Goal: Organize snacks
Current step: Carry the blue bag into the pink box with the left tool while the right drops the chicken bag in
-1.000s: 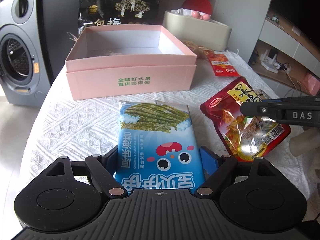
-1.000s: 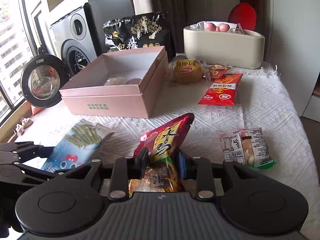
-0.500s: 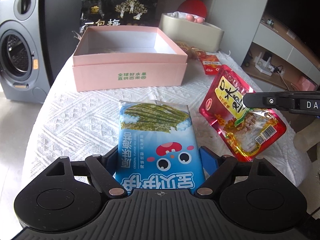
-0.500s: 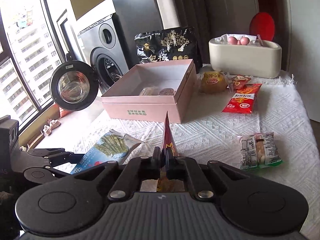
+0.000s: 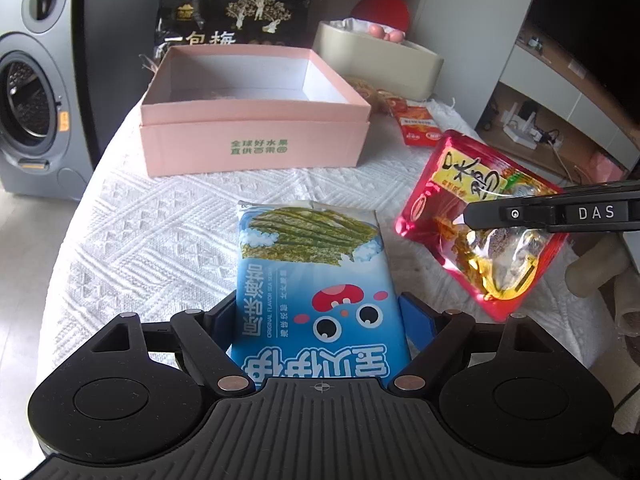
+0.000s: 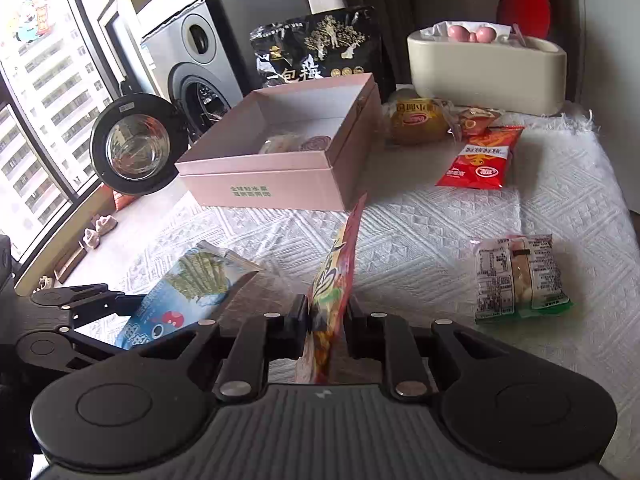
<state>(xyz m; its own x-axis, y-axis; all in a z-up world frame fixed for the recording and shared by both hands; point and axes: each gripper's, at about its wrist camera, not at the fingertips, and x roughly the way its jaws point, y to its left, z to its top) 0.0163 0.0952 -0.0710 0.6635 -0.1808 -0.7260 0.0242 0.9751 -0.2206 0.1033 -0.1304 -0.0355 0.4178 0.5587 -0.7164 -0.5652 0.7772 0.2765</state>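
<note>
the glossy red snack pouch (image 6: 336, 276) now stands edge-on and lifted in the right tool (image 6: 326, 320), whose jaws are opening around it – a second ago it lay flatter. the blue seaweed packet (image 5: 316, 292) stays clamped in the left tool (image 5: 320, 316), raised over the white woven surface (image 5: 160, 232). bare cloth separates both from the open pink cardboard box (image 5: 256, 128) – its far side is crowded with packets.

Grey washing machine (image 5: 24, 92) beside bright window (image 6: 36, 92).

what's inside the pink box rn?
In the right wrist view, the pink box holds two small wrapped snacks on its floor. Its near wall hides the front of the floor; the left wrist view shows almost nothing inside.
</note>
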